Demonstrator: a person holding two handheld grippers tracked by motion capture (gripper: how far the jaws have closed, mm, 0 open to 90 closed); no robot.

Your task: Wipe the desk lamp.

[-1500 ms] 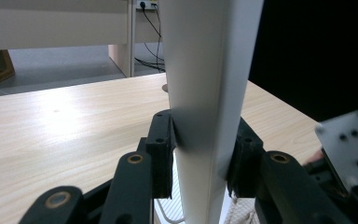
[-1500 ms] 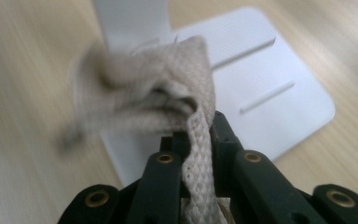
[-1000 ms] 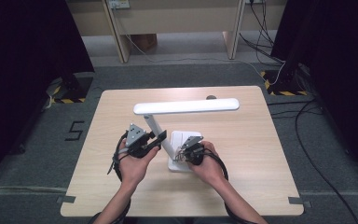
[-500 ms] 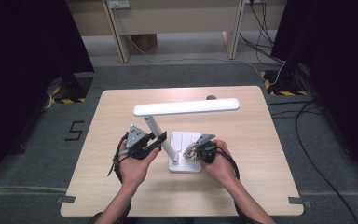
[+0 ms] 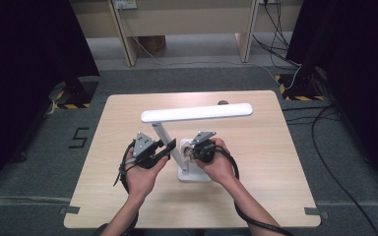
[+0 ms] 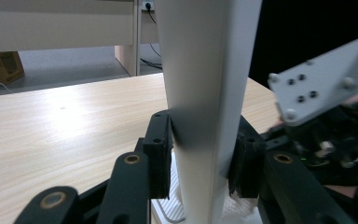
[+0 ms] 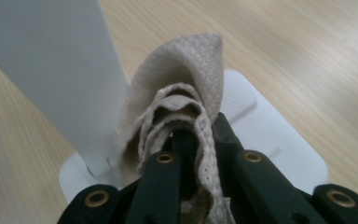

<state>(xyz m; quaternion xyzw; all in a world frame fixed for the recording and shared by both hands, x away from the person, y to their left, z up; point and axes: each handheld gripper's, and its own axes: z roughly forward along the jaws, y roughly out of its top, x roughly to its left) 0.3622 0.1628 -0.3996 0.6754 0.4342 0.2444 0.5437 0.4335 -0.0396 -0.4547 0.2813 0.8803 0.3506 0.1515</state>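
We see the white lamp (image 5: 187, 147) standing mid-surface (image 5: 275, 162), its stem clenched in our left tongs (image 6: 200, 158). Our right tongs (image 7: 193, 140) grip a folded beige cloth (image 7: 186, 102) pressed against the stem above the base (image 7: 279, 135).

I count one lamp (image 5: 195, 114), one cloth (image 7: 177, 109), two claws — left (image 5: 170, 145), right (image 5: 187, 150) — on one surface (image 5: 266, 162).

**My two grippers**

Both my forearms are bare. My left gripper (image 5: 153, 150) and right gripper (image 5: 197, 147) are black, each topped with a grey three-cornered plate studded with small screws. Brass-coloured pins dot the black jaw links. Black cables loop from both, near the lamp (image 5: 195, 112).
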